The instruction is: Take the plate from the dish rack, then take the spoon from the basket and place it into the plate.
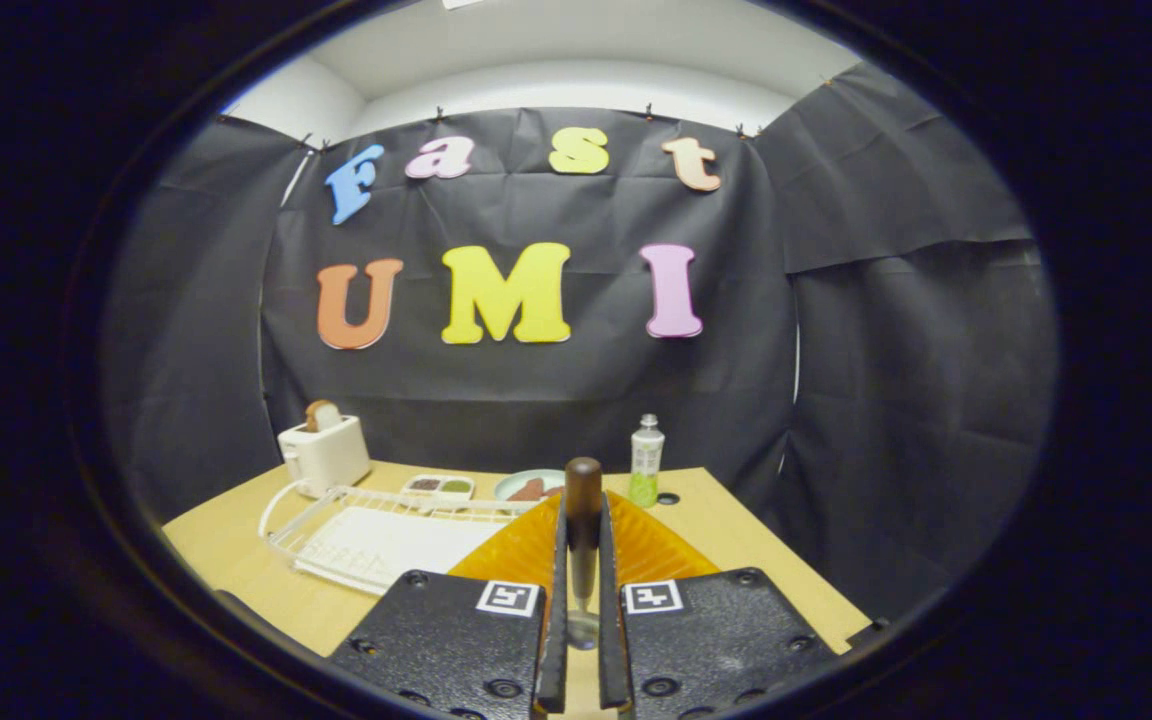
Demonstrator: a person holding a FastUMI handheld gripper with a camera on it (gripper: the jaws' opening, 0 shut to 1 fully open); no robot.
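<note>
**Gripper Closed on Spoon Above the Orange Plate**

The gripper (583, 560) has its two fingers (556, 600) drawn nearly together, with only a narrow gap between them. That gap is taken up by the spoon (583, 520), which both fingers press on. The spoon stands close to upright: its dark brown handle end rises clear above the fingertips, and its metal shaft runs down between the fingers to the bowl, which shows low in the gap.

The plate (646, 548), orange and ribbed, lies flat on the table (236, 550) directly ahead of and beneath the fingers, toward the near edge. The spoon is held over it; whether the spoon's bowl touches the plate cannot be told.

The dish rack (376, 535), a white wire frame with a white tray under it, sits on the table just to the left of the plate and touches or nearly touches its rim.

At the table's far left corner stands a white toaster (326, 455) with a slice of bread (321, 415) in its slot. Along the far edge lie a small white divided dish (441, 486) and a pale round dish (526, 487) holding brown food. A clear bottle (646, 462) with green liquid stands upright near the far right corner.
</note>
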